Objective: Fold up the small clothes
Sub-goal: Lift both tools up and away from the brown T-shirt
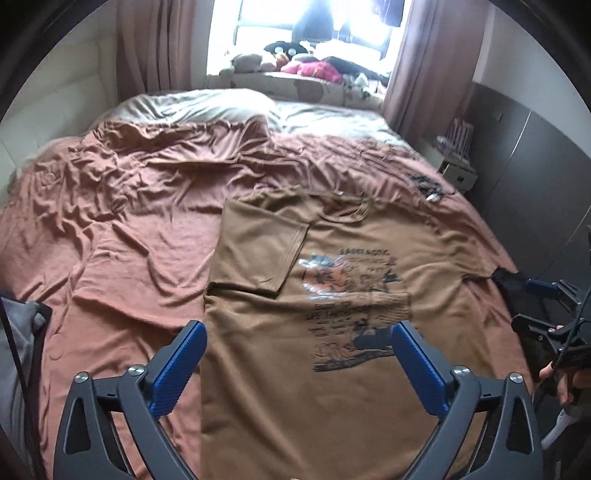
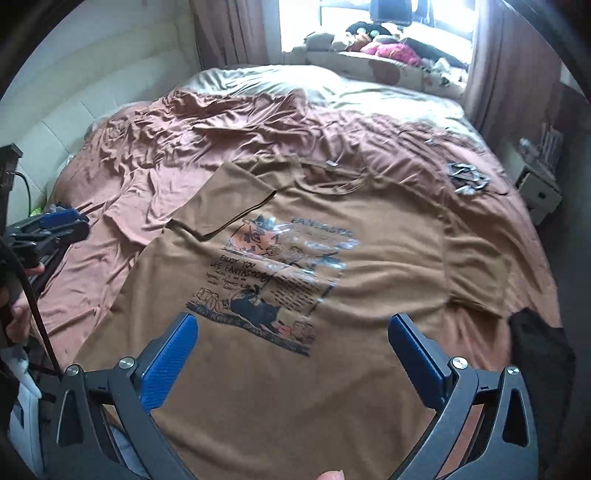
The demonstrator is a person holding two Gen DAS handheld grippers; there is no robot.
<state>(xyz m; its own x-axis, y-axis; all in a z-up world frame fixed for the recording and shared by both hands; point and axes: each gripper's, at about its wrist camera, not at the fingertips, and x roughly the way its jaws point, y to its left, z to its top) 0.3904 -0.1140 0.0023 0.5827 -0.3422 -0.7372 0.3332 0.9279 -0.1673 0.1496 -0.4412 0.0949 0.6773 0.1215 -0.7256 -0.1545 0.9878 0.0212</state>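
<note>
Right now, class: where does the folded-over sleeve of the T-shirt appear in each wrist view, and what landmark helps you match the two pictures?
Left wrist view: the sleeve lies just left of centre, its hem touching the left edge of the print.
Right wrist view: the sleeve sits upper left of centre, above the print's top left corner.
Shared landmark: the window beyond the bed, top centre in both.

We looked from each wrist camera down along its fingers, tilted toward the bed (image 1: 110, 221) and facing the window (image 1: 306, 33). Both sat close above the brown T-shirt (image 2: 295, 387), and shared shirt, bed and window from neighbouring angles.
</note>
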